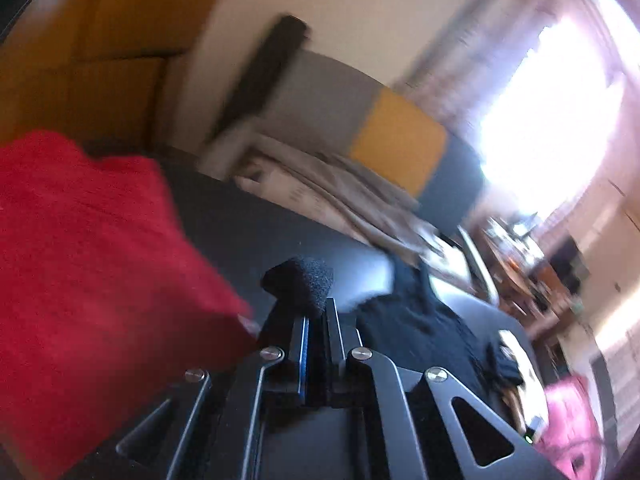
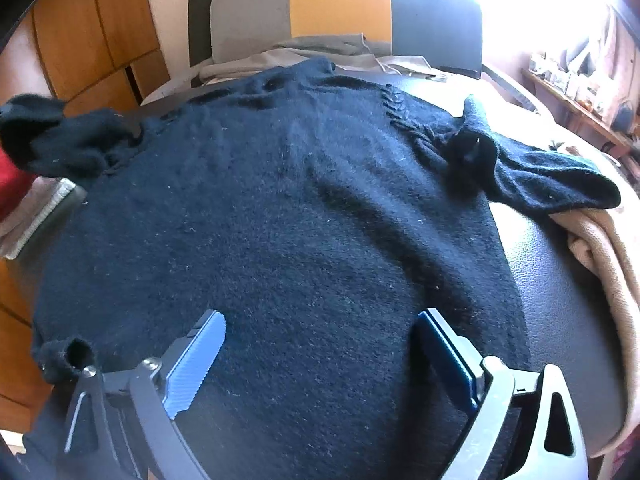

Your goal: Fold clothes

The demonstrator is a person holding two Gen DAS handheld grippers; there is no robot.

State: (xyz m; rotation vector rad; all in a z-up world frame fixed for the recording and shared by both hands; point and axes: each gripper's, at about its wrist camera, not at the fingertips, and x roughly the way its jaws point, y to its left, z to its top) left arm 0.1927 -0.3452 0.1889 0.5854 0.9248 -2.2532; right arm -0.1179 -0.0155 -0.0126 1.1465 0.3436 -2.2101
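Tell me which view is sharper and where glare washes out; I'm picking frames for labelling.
Right wrist view is sharp: the black sweater shows knit and lint, with window glare top right. Left wrist view is motion-blurred, the window blown out white, the red cloth smeared.

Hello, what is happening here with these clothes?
A person with a gripper in each hand is folding a dark knit sweater spread flat on a black padded surface. The left gripper is shut on a bit of dark fabric. The right gripper hangs open over the sweater's near part. A red garment lies aside.
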